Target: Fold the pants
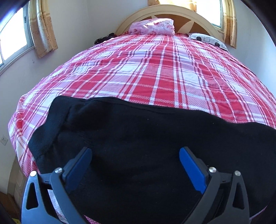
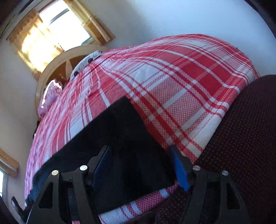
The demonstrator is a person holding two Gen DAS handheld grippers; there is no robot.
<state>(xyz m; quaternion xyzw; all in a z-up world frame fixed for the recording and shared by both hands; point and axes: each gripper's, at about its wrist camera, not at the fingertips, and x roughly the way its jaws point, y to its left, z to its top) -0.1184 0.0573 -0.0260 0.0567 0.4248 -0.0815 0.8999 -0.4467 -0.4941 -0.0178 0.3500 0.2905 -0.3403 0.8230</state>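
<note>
Black pants (image 1: 138, 137) lie spread across the near end of a bed with a red and white plaid cover (image 1: 146, 69). My left gripper (image 1: 135, 152) is open, its blue-padded fingers (image 1: 189, 165) wide apart just above the waistband end of the pants. In the right wrist view the pants (image 2: 120, 137) show as a straight leg with a squared end near the bed's edge. My right gripper (image 2: 139, 155) is open over that leg end, holding nothing.
A pink pillow (image 1: 153, 25) and a white patterned pillow (image 1: 207, 40) sit at the rounded headboard (image 1: 172, 12). Curtained windows flank the bed. A dark red dotted fabric (image 2: 241, 146) fills the right side of the right wrist view.
</note>
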